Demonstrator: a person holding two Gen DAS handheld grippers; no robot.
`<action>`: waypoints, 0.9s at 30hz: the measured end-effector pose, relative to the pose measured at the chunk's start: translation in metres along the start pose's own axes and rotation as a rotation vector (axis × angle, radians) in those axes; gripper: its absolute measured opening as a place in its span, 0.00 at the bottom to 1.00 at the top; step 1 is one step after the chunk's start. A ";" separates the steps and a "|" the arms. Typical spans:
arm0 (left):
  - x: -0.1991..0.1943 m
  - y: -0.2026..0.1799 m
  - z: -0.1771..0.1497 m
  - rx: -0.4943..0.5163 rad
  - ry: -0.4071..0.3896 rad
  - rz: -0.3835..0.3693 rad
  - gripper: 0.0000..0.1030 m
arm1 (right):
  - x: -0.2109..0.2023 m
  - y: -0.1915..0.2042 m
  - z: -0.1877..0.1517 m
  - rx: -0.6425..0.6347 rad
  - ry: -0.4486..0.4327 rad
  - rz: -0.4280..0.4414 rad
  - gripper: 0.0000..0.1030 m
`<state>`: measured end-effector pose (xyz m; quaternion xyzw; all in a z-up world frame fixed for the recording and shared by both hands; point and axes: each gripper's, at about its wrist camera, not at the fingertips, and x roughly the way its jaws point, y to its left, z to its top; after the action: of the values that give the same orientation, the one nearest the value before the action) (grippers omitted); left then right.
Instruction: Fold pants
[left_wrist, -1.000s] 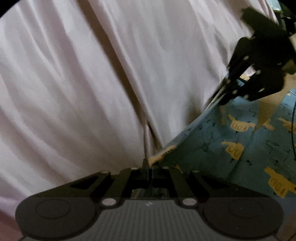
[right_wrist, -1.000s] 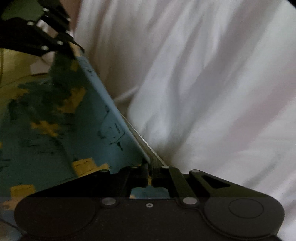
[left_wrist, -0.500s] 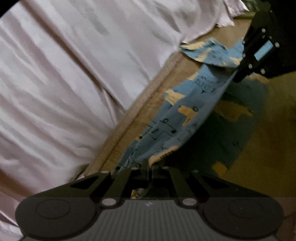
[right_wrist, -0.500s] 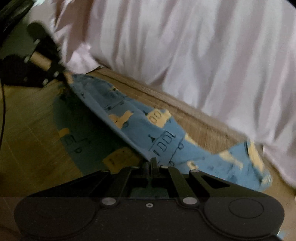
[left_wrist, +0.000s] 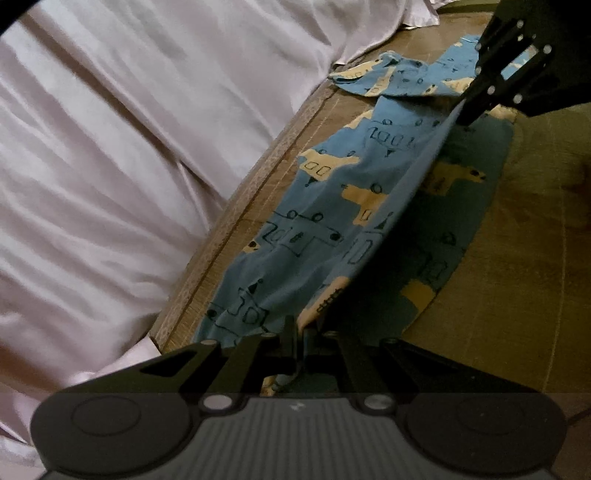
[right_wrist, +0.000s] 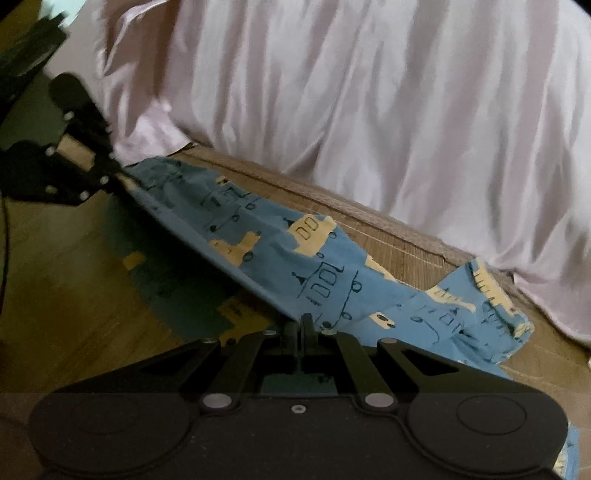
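Holding the pants (left_wrist: 332, 206) up by one long edge right now, one gripper at each end. My left gripper (left_wrist: 298, 326) is pinched tight on the cloth near a yellowish cuff or hem bit, jaws fully closed on it. My right gripper (right_wrist: 302, 325) is clamped down the same way on the far end of that edge, no gap showing between its fingers.

That edge runs pretty taut between the two of them, so the blue fabric with the yellow truck and train prints hangs like a tilted sheet. On the side toward the pale pink bedsheet (left_wrist: 129, 166) it drapes down onto the woven mat (left_wrist: 517, 295). Another part of the pants lies flat on the mat in the shadow under the raised edge.

From the right wrist view, a loose bunched end (right_wrist: 491, 306) of the pants sits crumpled on the mat off to the right, close to where the sheet hangs down. The sheet fills the whole far side of both views.
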<state>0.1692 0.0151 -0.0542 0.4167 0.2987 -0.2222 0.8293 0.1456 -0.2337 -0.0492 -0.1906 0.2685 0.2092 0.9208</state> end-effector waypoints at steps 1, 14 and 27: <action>0.000 -0.001 -0.001 0.016 -0.001 -0.009 0.04 | -0.003 0.005 -0.001 -0.033 0.004 -0.004 0.00; 0.010 0.000 -0.013 0.048 0.089 -0.063 0.09 | 0.007 0.016 -0.007 -0.061 0.068 0.051 0.00; -0.004 0.005 -0.011 0.173 0.092 0.066 0.06 | 0.004 0.024 -0.003 -0.096 0.024 0.099 0.00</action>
<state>0.1660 0.0276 -0.0536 0.5062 0.3021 -0.2004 0.7825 0.1360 -0.2141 -0.0599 -0.2234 0.2782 0.2650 0.8958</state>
